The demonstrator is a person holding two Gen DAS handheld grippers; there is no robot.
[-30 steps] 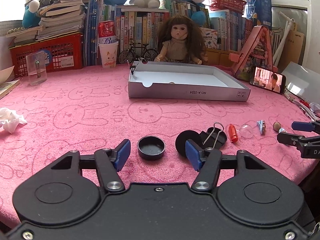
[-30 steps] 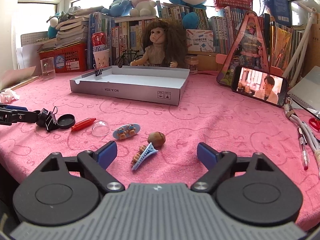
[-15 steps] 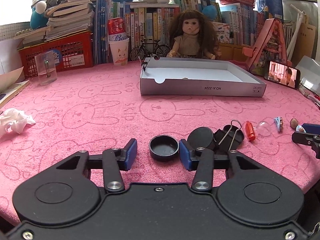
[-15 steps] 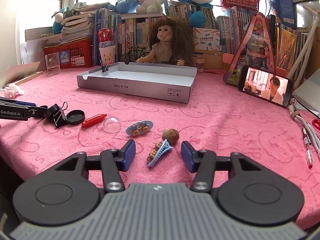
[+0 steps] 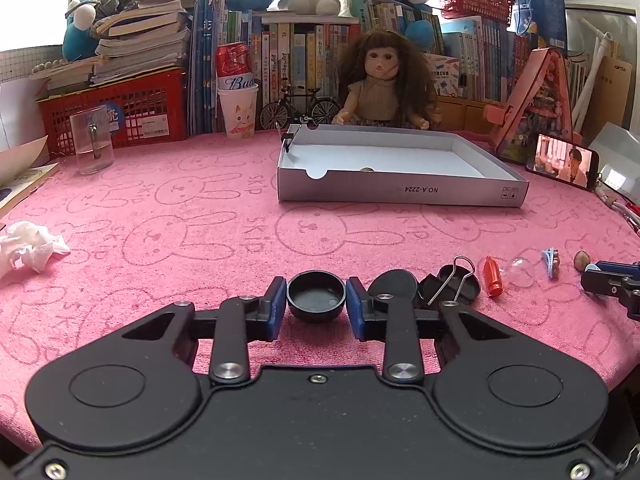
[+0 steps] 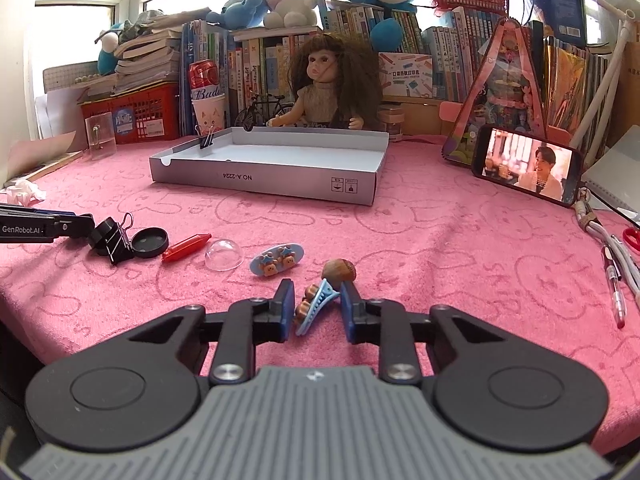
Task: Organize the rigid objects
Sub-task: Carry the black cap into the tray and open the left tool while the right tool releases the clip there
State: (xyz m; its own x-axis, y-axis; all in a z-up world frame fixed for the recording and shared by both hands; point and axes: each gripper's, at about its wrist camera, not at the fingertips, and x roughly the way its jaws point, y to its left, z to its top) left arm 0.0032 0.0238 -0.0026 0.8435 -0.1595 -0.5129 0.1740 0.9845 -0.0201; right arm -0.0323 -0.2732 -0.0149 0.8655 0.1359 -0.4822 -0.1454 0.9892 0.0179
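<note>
A round black cap (image 5: 316, 295) sits between the blue pads of my left gripper (image 5: 316, 305); its jaws are closing and both pads touch the cap's sides. Just right of it lie a flat black lid (image 5: 392, 286), a black binder clip (image 5: 452, 284), a red piece (image 5: 493, 282) and a clear dome (image 5: 520, 272). My right gripper (image 6: 316, 310) has its jaws closing on a light-blue hair clip (image 6: 316, 306) lying slantwise, both pads against it. A brown nut (image 6: 339, 270) and a blue oval bear clip (image 6: 276, 260) lie just beyond. The grey box (image 6: 264, 178) stands farther back.
A pink towel covers the table. A phone (image 6: 528, 168) leans at the right, with pens (image 6: 614, 280) and cables near the right edge. Crumpled tissue (image 5: 28, 244) and a glass (image 5: 92, 144) are at the left. A doll (image 5: 380, 80), books and baskets line the back.
Both grippers have closed from wide open, the left onto the black cap and the right onto the blue hair clip. Neither hand has shifted noticeably.
</note>
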